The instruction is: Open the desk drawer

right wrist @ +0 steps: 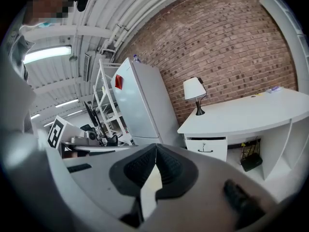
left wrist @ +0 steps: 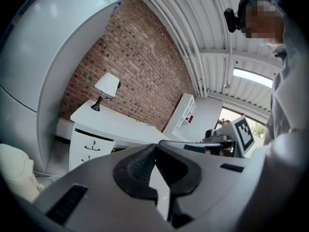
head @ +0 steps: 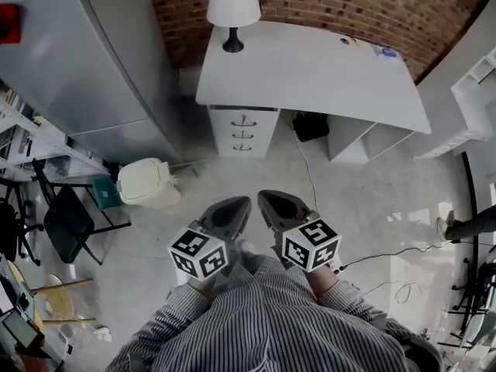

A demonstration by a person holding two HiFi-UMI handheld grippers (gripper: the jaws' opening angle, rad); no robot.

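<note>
Toward the upper middle of the head view, well beyond my clenched, empty left tool (head: 239, 206) and right tool (head: 268, 200), the white three-drawer stack (head: 242, 130) under the white desk (head: 310, 68) faces me, handles crosswise, most directly ahead of the left tool.

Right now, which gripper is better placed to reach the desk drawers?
Left, marginally: the left gripper lines up with the drawer handles; the right gripper sits slightly aside. Both are shut, empty, far off.
</note>
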